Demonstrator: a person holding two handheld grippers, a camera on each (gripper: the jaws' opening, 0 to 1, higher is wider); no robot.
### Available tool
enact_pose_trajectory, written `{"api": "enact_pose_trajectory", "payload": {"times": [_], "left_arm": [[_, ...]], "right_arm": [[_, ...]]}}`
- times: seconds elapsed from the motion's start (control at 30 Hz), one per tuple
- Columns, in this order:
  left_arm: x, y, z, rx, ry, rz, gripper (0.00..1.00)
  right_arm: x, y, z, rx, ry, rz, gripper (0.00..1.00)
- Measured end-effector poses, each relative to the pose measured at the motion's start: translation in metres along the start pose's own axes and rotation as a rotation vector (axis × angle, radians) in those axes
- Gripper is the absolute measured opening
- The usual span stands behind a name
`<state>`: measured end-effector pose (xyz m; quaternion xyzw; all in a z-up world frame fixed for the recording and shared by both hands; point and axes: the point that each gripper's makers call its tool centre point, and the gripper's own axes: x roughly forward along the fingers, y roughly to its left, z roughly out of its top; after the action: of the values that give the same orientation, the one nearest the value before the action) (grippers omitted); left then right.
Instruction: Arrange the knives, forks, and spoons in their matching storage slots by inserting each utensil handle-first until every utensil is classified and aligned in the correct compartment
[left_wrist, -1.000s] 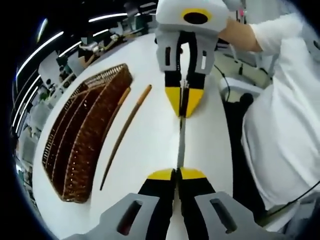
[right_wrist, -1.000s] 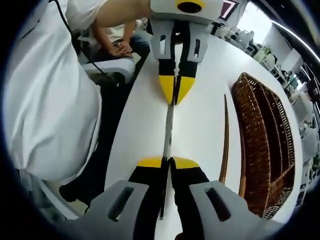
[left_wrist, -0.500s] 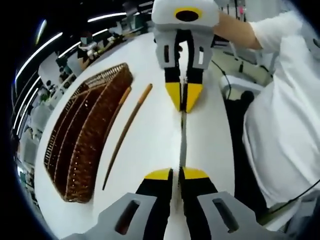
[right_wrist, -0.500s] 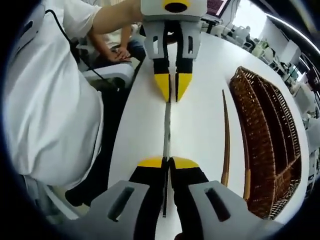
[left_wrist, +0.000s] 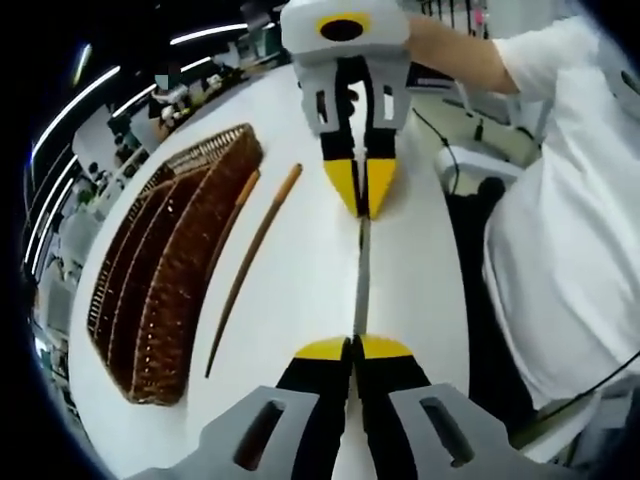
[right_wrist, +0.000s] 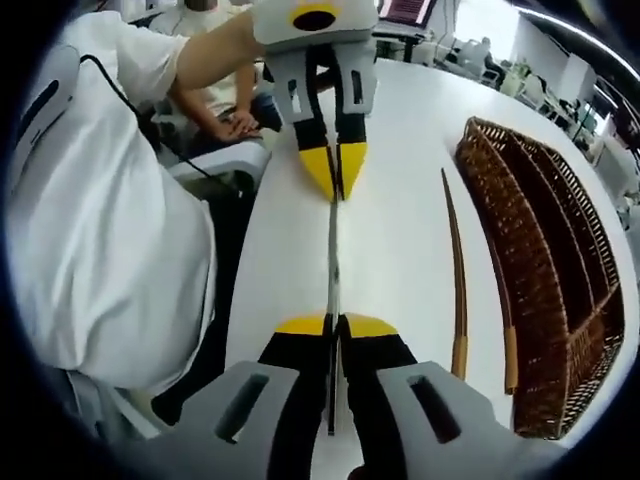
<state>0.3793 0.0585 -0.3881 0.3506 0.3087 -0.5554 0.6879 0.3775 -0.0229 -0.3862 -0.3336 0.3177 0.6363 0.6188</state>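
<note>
Alignment was what mattered: the thin flat silver metal utensil ran lengthwise between my two grippers, its long axis roughly parallel to the brown woven wicker tray lying well apart across the white table; my left gripper was clamped on one end and my right gripper on the other, tips facing. I judged either hand equally placed to carry it, with two long brown wooden utensils between it and the tray's slots.

It looks like an open-plan office or lab. Ceiling strip lights run overhead. Desks with monitors stand behind the white table.
</note>
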Motion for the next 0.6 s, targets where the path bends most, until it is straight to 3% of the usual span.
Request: {"api": "enact_pose_trajectory", "payload": {"times": [0.23, 0.6], "left_arm": [[-0.002, 0.005, 0.004, -0.027, 0.007, -0.042, 0.01], [0.002, 0.005, -0.001, -0.030, 0.041, -0.055, 0.01]], "right_arm": [[-0.002, -0.002, 0.000, 0.055, -0.026, 0.039, 0.04], [-0.009, -0.002, -0.015, 0.039, -0.011, 0.028, 0.05]]}}
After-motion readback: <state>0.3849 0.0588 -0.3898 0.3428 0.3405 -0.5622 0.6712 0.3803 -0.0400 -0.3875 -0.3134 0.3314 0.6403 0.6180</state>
